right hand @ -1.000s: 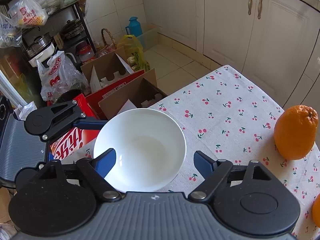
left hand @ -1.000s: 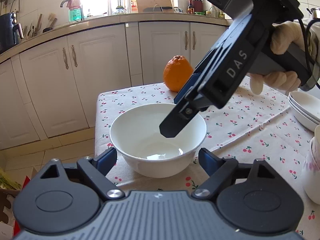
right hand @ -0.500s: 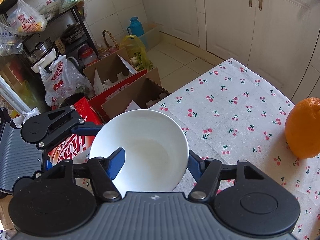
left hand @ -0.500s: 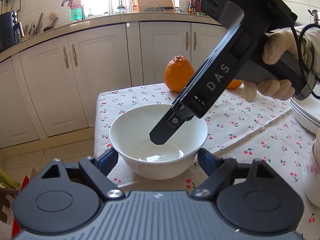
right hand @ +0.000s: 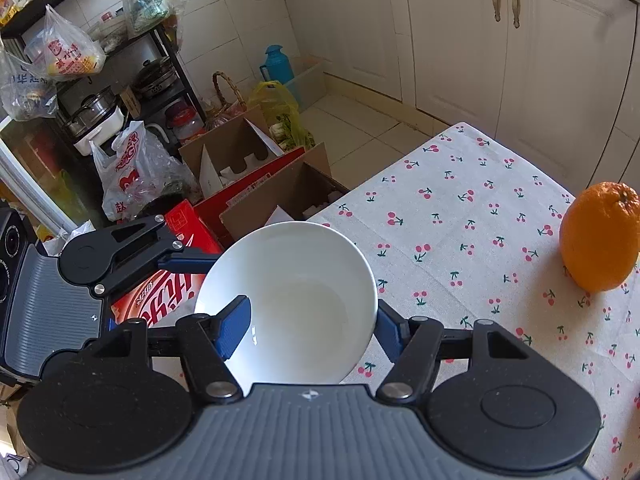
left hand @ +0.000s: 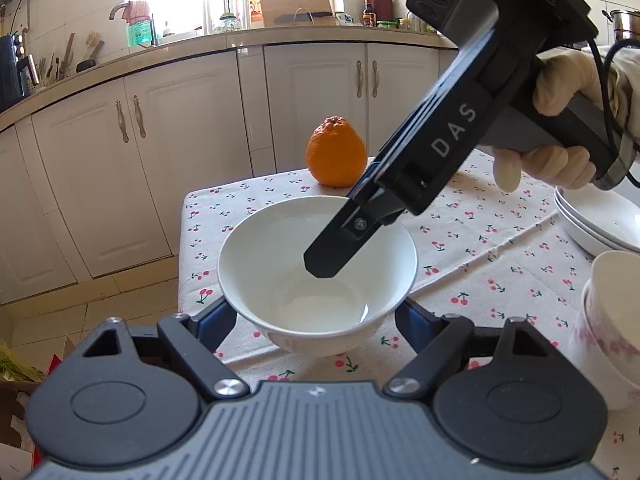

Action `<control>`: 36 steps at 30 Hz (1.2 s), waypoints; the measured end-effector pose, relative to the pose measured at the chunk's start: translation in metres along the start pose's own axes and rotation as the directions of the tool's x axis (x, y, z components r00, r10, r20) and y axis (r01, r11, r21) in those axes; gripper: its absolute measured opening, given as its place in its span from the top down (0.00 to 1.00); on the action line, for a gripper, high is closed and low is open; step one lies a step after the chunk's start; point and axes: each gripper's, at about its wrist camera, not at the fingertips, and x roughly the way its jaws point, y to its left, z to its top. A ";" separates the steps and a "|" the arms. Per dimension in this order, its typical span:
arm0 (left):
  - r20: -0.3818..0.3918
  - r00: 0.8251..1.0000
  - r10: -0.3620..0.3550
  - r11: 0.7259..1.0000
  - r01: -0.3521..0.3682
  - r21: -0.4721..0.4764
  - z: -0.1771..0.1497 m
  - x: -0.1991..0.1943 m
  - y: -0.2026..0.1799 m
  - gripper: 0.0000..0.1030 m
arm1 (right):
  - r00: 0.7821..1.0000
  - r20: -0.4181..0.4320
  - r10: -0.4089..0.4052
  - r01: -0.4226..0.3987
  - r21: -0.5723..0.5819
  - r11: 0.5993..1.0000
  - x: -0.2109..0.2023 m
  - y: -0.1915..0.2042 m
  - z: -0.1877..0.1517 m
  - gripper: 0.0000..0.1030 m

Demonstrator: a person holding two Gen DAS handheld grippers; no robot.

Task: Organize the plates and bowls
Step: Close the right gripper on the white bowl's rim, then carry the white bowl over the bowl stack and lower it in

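We see open cloth on the counter [right hand: 472, 216] between the white bowl [left hand: 316, 276] and the orange [left hand: 336, 152]. To our right, stacked plates [left hand: 600, 224] and a patterned cup [left hand: 612, 328] crowd the edge; the right tongs [left hand: 320, 270] fill the bowl's mouth.

The surface [left hand: 500, 240], under a cherry-print tablecloth, carries a white bowl [left hand: 280, 256] near its corner. An orange [left hand: 337, 152] stands at the bowl's 12 o'clock, stacked white plates [left hand: 600, 224] at 3 o'clock, and a pink-patterned bowl [left hand: 612, 320] at 4 o'clock.
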 end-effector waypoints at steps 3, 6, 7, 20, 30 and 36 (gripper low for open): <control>-0.001 1.000 -0.007 1.000 0.007 0.000 0.002 -0.012 -0.009 0.17 | 1.000 0.008 0.005 -0.005 -0.008 1.000 -0.014 0.009 -0.008 0.31; -0.005 1.000 -0.010 1.000 0.010 0.012 0.005 -0.025 -0.020 0.17 | 1.000 0.012 0.002 -0.002 -0.020 1.000 -0.027 0.018 -0.017 0.31; -0.007 1.000 -0.008 1.000 0.008 0.017 0.005 -0.029 -0.024 0.17 | 1.000 0.018 0.004 -0.003 -0.021 1.000 -0.032 0.021 -0.020 0.31; -0.003 1.000 -0.017 0.999 0.017 0.031 0.010 -0.082 -0.074 0.17 | 0.998 0.060 -0.002 0.006 -0.059 0.998 -0.091 0.061 -0.066 0.31; 0.018 0.999 -0.040 0.998 0.040 0.042 0.014 -0.102 -0.109 0.17 | 0.996 0.084 -0.026 0.030 -0.054 0.998 -0.125 0.073 -0.102 0.30; 0.011 0.999 -0.052 0.997 0.052 0.061 0.014 -0.102 -0.128 0.17 | 0.994 0.100 -0.041 0.045 -0.038 0.998 -0.140 0.073 -0.123 0.30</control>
